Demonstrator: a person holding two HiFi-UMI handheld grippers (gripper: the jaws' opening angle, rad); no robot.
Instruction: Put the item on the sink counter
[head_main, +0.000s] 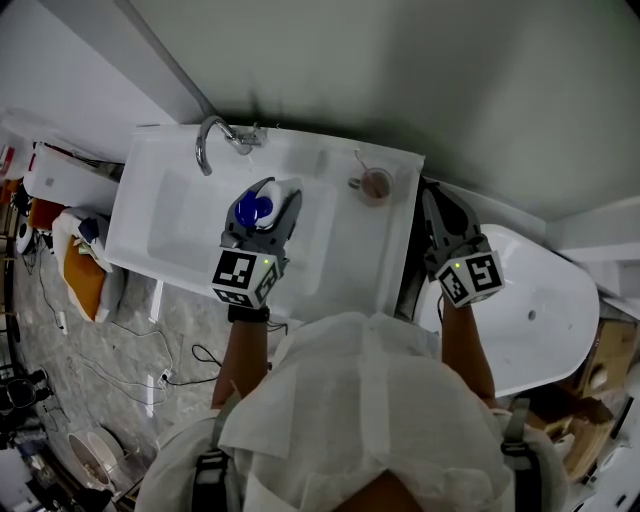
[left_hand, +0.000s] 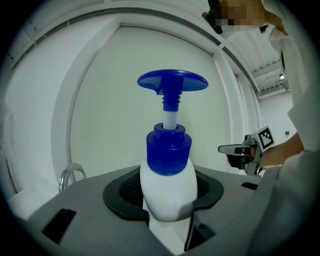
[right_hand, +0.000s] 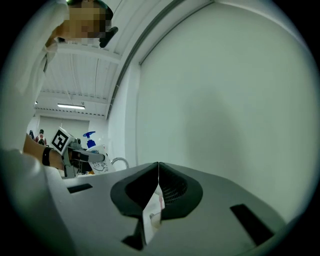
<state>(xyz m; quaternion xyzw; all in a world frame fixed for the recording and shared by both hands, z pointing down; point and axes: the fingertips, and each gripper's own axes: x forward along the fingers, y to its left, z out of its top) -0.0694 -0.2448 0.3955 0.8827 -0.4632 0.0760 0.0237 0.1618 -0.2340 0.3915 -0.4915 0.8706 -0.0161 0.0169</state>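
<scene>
A white pump bottle (head_main: 254, 210) with a blue cap and pump head stands upright between the jaws of my left gripper (head_main: 272, 192), which is shut on its body (left_hand: 167, 185) and holds it over the sink basin (head_main: 175, 235). The left gripper (left_hand: 167, 210) points roughly level toward the pale wall. My right gripper (head_main: 435, 195) hovers just past the right end of the sink counter (head_main: 360, 240); its jaws meet at the tips (right_hand: 158, 167) with nothing held. Each gripper shows in the other's view: the right gripper (left_hand: 237, 149), and the left gripper (right_hand: 87, 156) with the bottle (right_hand: 95, 145).
A chrome faucet (head_main: 212, 140) rises at the back of the sink. A small brownish cup (head_main: 376, 184) stands on the counter's back right. A white tub-like fixture (head_main: 540, 300) lies to the right. Cables and an orange object (head_main: 82, 275) lie on the floor at left.
</scene>
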